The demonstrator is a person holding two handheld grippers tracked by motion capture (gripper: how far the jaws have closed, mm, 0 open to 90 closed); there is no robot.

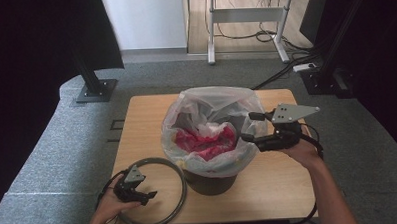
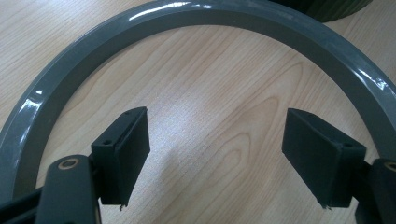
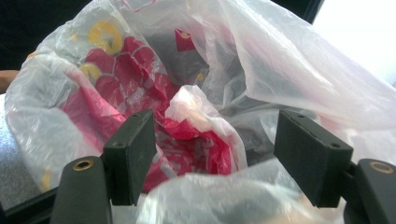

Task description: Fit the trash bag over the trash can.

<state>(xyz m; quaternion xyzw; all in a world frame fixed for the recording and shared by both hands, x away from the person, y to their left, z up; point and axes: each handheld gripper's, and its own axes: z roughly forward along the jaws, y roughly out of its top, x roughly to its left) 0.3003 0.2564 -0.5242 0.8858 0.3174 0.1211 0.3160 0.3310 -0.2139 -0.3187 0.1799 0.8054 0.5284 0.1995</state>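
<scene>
A clear plastic bag (image 1: 212,126) printed red and yellow lines a dark bin (image 1: 211,182) at the table's centre. The bag's mouth gapes upward, its edge draped loosely over the bin's rim, and its red print is bunched in the hollow. A grey glossy ring (image 1: 157,193) lies flat at 7 o'clock, touching the bin's base.

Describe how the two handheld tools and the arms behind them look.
Both are black. The left tool and the right tool each carry a grey three-cornered plate dotted with small holes and trail a black cable. Each has two flat, blocky black jaws with small screw holes. The forearms are bare, with no sleeves visible.
</scene>
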